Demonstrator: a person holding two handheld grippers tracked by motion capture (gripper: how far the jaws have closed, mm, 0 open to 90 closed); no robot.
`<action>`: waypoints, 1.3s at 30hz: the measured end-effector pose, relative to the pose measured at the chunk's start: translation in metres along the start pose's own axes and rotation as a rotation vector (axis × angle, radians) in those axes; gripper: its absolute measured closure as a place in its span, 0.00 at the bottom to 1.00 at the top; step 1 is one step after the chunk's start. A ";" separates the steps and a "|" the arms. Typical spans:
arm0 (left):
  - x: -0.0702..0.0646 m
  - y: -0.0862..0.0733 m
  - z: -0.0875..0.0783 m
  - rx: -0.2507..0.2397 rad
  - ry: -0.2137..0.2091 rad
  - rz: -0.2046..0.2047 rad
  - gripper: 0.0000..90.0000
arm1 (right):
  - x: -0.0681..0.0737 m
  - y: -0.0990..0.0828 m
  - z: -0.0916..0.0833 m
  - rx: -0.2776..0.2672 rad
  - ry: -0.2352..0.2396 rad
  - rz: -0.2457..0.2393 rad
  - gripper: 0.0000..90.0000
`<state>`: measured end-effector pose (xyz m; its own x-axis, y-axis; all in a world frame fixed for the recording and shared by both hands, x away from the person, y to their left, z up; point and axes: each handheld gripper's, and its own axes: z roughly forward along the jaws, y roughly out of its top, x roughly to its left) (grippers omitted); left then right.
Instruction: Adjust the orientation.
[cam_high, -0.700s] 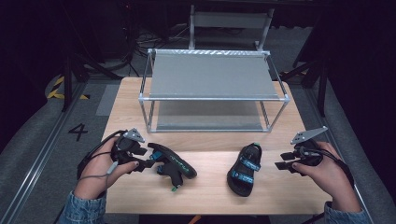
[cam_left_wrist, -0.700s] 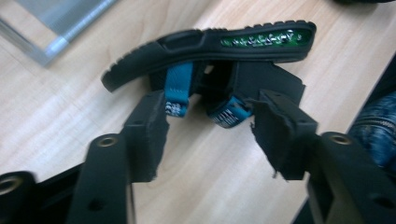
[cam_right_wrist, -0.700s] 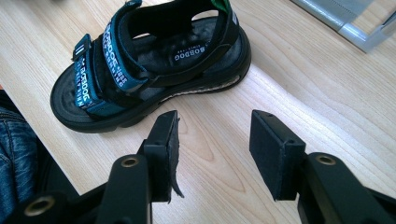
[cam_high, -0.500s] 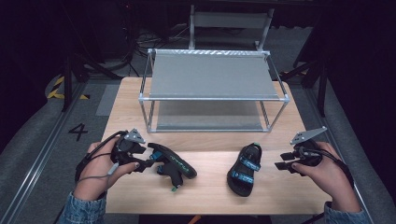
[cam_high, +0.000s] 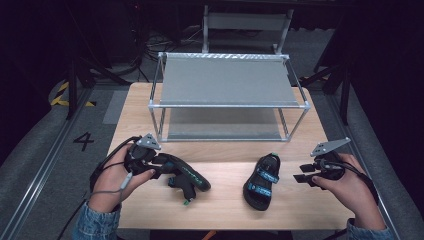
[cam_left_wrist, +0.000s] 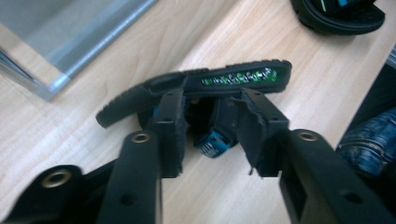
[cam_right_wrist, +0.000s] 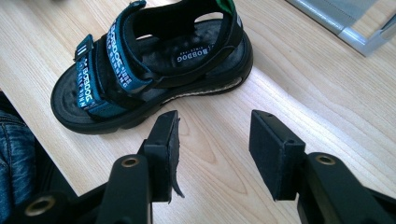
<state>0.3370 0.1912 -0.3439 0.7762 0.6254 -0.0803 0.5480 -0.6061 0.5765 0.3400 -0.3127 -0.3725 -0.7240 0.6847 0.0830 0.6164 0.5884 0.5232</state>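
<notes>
Pale wooden table (cam_high: 225, 207) looks smooth and matt; the sandal (cam_right_wrist: 149, 65) shows woven cloth straps over a matt rubbery sole; shelf frame (cam_high: 227, 105) is brushed metal

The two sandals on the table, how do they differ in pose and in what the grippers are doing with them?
The left sandal lies tipped on its side, sole edge showing, while the right sandal sits upright on its sole, straps up. The left sandal has the left gripper around its straps; the right sandal lies free, with the open right gripper short of it. Both are black with teal straps and rest on the table in front of the rack.
</notes>
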 end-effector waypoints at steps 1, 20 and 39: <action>0.000 0.002 0.002 0.003 0.007 0.002 0.75 | 0.000 0.000 0.000 -0.001 0.000 0.002 0.60; 0.009 0.004 0.043 -0.020 0.087 -0.048 1.00 | 0.001 -0.003 0.004 0.004 0.012 0.008 0.60; 0.019 0.037 0.065 -0.038 0.105 -0.081 0.99 | 0.000 -0.014 -0.004 -0.014 0.005 0.027 0.59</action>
<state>0.3921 0.1488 -0.3768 0.6921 0.7205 -0.0431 0.5934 -0.5341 0.6022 0.3299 -0.3224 -0.3765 -0.7087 0.6981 0.1019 0.6317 0.5635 0.5324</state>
